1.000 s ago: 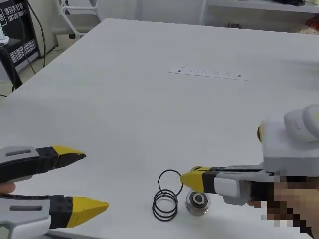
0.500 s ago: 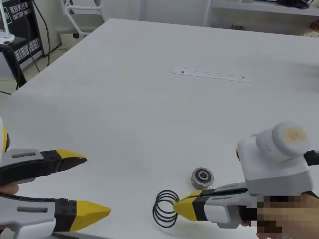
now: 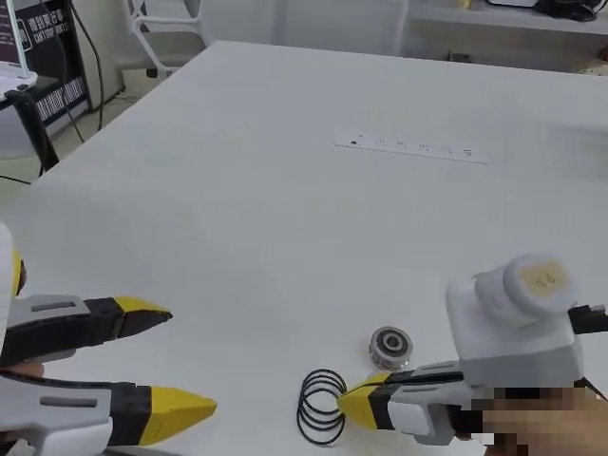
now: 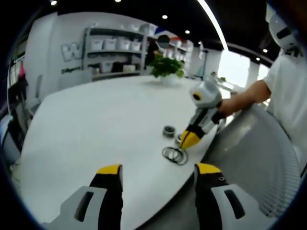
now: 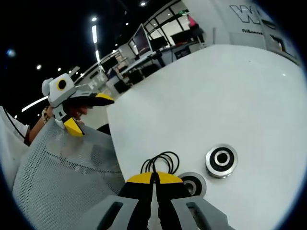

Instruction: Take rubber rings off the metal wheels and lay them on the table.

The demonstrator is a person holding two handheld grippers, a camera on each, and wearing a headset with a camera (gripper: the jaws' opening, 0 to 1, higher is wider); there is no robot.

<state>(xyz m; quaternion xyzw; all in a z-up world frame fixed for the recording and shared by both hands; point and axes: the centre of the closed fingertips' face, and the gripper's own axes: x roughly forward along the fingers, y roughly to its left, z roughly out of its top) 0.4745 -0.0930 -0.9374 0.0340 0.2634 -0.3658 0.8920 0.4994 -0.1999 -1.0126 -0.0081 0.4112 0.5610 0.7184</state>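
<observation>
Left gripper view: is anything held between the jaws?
No, the left gripper is open, its two yellow tips wide apart with nothing between them but the table beyond.

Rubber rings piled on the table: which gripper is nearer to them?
Right. The right gripper's shut tips sit at the edge of the rubber rings, seemingly pinching one; the left gripper is open, well apart from them, touching nothing.

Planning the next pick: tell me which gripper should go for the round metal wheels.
Right, probably. The right gripper, fingers closed, sits beside a round metal wheel and the black rubber rings; the left gripper, open, hangs well off to the side.
</observation>
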